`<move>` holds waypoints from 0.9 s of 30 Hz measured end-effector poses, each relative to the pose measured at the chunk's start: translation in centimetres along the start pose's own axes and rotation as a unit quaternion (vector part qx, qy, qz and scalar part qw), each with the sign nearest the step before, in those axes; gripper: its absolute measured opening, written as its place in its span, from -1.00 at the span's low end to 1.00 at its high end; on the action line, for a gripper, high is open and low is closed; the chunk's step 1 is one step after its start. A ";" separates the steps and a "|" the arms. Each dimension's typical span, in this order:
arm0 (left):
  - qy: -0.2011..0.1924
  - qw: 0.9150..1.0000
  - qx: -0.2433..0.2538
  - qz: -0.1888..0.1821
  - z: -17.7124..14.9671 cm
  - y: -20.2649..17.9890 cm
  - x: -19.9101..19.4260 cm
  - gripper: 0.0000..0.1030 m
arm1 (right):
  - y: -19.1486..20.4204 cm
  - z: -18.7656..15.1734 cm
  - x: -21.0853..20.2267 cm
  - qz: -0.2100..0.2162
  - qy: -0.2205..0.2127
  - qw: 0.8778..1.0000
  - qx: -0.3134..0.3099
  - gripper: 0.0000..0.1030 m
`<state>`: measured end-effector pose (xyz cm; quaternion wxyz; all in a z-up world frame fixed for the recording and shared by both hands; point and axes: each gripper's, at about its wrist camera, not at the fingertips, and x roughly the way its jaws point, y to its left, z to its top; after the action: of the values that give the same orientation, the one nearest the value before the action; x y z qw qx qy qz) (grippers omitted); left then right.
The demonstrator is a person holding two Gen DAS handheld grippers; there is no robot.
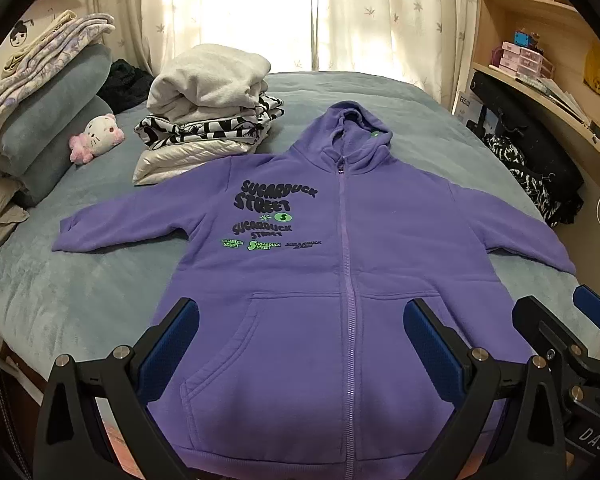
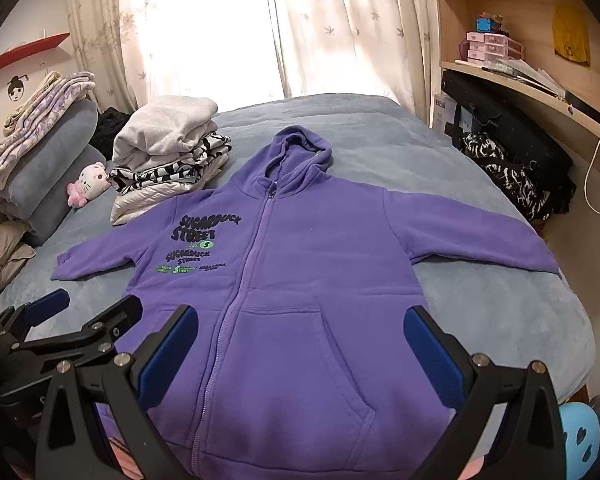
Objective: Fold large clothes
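Purple zip-up fleece hoodie [image 1: 380, 248] lies flat, front up, sleeves spread, on grey-blue bed [image 1: 60, 300]. Left gripper [image 1: 300, 344] & right gripper [image 2: 302, 350] hover above its hem/pockets, fingers [image 1: 168, 344] spread wide, nothing held. Folded clothes stack [image 1: 208, 108] sits near the left-hand sleeve.

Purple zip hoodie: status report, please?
Both hand-held grippers open, empty. Purple zip hoodie flat on grey bed, unfolded. Folded clothes stack touches its shoulder.

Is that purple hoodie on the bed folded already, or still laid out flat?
Spread flat, not folded. The purple hoodie lies front up on the bed, zipped, both sleeves stretched out sideways and the hood laid flat above.
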<state>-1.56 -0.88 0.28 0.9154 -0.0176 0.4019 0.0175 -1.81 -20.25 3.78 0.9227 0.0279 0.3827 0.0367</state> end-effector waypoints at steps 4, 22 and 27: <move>-0.001 1.000 0.002 0.002 0.0 -0.1 -0.1 0.96 | -0.2 -0.1 0.2 0.001 0.003 1.000 0.002 0.99; -0.004 1.000 0.011 0.001 -0.2 -0.6 0.1 0.95 | -0.6 -0.1 1.0 0.028 0.016 0.999 0.007 0.77; -0.003 1.000 0.012 0.003 0.0 -0.8 0.4 0.94 | -0.6 -0.2 1.2 0.031 0.020 0.999 0.010 0.77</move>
<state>-1.20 -1.69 -0.01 0.9167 -0.0055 0.3992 0.0153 -1.11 -20.77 2.77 0.9130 0.0480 0.4004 0.0619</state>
